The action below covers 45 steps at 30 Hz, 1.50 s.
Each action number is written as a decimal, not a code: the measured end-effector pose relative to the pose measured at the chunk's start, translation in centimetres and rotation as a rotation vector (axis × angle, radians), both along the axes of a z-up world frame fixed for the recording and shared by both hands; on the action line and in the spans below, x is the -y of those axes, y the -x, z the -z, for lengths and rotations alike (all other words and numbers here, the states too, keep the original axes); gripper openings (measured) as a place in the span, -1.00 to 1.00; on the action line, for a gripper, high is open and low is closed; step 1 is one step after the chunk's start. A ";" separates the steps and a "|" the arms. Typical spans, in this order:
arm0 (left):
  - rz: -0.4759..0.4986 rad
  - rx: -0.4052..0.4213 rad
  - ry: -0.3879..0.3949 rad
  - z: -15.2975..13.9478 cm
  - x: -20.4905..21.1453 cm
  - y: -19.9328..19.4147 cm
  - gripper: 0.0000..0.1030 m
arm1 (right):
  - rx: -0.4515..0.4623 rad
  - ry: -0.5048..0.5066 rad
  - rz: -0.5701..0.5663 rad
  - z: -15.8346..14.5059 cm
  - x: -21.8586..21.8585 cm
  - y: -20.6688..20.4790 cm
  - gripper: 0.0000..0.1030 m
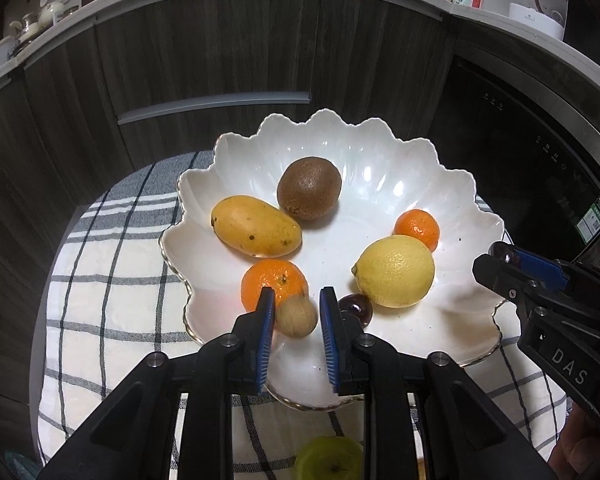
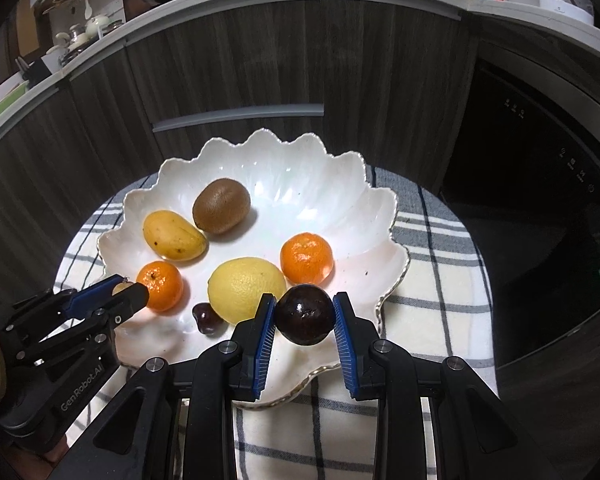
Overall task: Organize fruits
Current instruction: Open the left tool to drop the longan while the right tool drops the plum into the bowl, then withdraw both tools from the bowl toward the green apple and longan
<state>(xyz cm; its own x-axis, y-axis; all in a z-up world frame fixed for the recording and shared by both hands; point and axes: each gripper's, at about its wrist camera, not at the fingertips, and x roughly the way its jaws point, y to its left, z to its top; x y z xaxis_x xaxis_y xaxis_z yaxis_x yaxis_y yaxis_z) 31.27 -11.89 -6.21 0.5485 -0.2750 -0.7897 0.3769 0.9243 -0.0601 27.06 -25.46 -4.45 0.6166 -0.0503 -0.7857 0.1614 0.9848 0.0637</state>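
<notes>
A: How are the two tools posed?

B: Both are pointed steeply down over the near rim of the white scalloped bowl [image 1: 384, 152]. The left gripper [image 1: 298, 312] is seen with a small tan fruit [image 1: 297, 316] between its jaws; the left pad touches it, a gap shows at the right pad.

A: And the other?

B: The right gripper [image 2: 305, 314] is clamped on a dark round fruit [image 2: 306, 314]. A kiwi [image 2: 221, 205], mango [image 2: 173, 235], lemon [image 2: 246, 289] and two mandarins are seen lying in the bowl.
</notes>
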 end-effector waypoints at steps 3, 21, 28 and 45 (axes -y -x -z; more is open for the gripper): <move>-0.017 0.002 -0.007 0.0 -0.2 0.1 -0.05 | -0.005 -0.001 0.000 0.0 0.0 -0.1 -0.40; -0.069 0.140 -0.095 -2.8 -2.0 6.0 0.83 | 0.050 0.089 0.089 -2.3 -0.8 5.4 0.53; -0.109 0.144 -0.063 -3.1 -3.6 9.2 0.85 | 0.062 0.086 0.092 -2.7 -1.7 8.7 0.53; -0.127 0.143 -0.070 -2.1 -5.7 13.2 0.85 | 0.064 0.091 0.080 -2.6 -3.4 12.0 0.53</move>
<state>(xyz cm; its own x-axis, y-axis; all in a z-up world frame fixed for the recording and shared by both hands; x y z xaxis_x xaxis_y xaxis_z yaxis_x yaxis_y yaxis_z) 18.02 -6.22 -4.15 0.6831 -0.1438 -0.7160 0.2572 0.9650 0.0516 15.04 -22.01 -1.84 0.6568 -0.1699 -0.7346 0.2376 0.9713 -0.0122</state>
